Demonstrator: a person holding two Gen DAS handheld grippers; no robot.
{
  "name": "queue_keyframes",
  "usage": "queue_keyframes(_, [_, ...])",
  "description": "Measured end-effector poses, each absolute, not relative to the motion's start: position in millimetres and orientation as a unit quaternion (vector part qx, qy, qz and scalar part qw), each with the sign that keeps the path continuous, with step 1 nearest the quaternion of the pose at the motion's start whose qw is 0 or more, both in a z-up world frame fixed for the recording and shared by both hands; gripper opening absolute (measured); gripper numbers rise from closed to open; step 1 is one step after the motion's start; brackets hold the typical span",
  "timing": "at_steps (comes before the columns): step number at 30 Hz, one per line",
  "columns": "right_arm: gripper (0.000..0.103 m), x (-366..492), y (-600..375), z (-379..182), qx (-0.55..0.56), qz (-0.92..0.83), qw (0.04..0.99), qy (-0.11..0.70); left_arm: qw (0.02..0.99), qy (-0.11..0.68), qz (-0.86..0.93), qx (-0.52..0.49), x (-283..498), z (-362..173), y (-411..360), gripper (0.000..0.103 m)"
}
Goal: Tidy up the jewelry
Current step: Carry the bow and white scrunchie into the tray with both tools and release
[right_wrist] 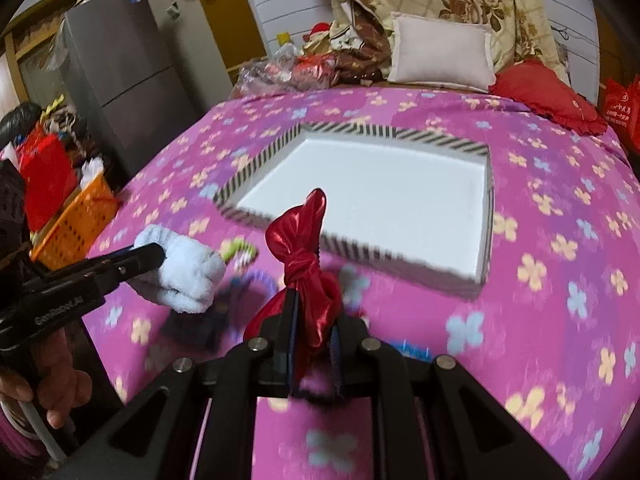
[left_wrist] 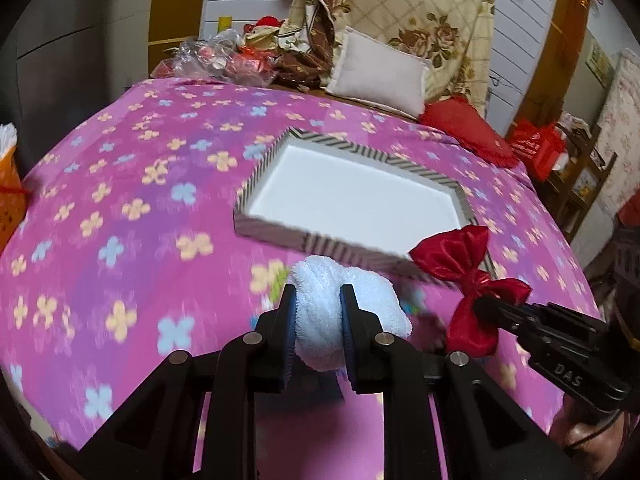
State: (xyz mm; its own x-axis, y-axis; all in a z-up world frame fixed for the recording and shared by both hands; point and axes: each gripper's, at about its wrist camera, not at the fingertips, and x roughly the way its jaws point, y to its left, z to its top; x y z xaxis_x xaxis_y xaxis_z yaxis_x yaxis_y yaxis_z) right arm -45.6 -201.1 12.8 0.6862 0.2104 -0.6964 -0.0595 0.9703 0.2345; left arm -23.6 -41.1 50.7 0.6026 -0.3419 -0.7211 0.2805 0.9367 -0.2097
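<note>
Pink fleece printed with pale flowers covers the bed (left_wrist: 120, 184), and much of it is smeared by motion blur, so that small purple and green items (right_wrist: 244, 268) lying near the grippers cannot be made out. A striped-edged white box (left_wrist: 352, 200) is seen open on the bed beyond both grippers, its near wall blurred. Behind it, a white cushion (left_wrist: 380, 72), a floral quilt (left_wrist: 432, 12) and a red pillow (left_wrist: 464, 128) are piled against the white headboard; a grey fridge (right_wrist: 120, 76) and an orange basket (right_wrist: 76, 224) are seen beside the bed. A hand (right_wrist: 52, 392) is cut off by the frame edge. The left gripper (left_wrist: 318, 304) is clamped on a white fluffy scrunchie (left_wrist: 348, 320), which bulges between and past its fingers. The right gripper (right_wrist: 316, 320) is closed on a red satin bow (right_wrist: 308, 256), pinched near its knot, one loop standing up above the fingers.
</note>
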Motion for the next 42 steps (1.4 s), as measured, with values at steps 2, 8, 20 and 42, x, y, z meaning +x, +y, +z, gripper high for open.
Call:
queue_keyframes(2, [0.014, -26.9, -206.9, 14.3, 0.110, 0.070, 0.912, 0.389, 0.894, 0.413, -0.167, -0.041, -4.4, 51.2, -43.0, 0.018])
queue_keyframes(8, [0.014, 31.8, -219.1, 8.7, 0.131, 0.056, 0.905, 0.400, 0.902, 0.403, -0.154, -0.019, 50.6, 58.5, -58.2, 0.018])
queue_keyframes(20, [0.014, 132.3, -238.7, -6.7, 0.176, 0.019, 0.895, 0.410, 0.898, 0.415, -0.145, 0.000, 147.5, 45.3, -87.5, 0.018])
queue_keyframes(42, [0.014, 208.2, -255.9, -60.8, 0.273, 0.000, 0.853, 0.445, 0.891, 0.441, -0.109, 0.030, 216.4, 3.7, -101.2, 0.020])
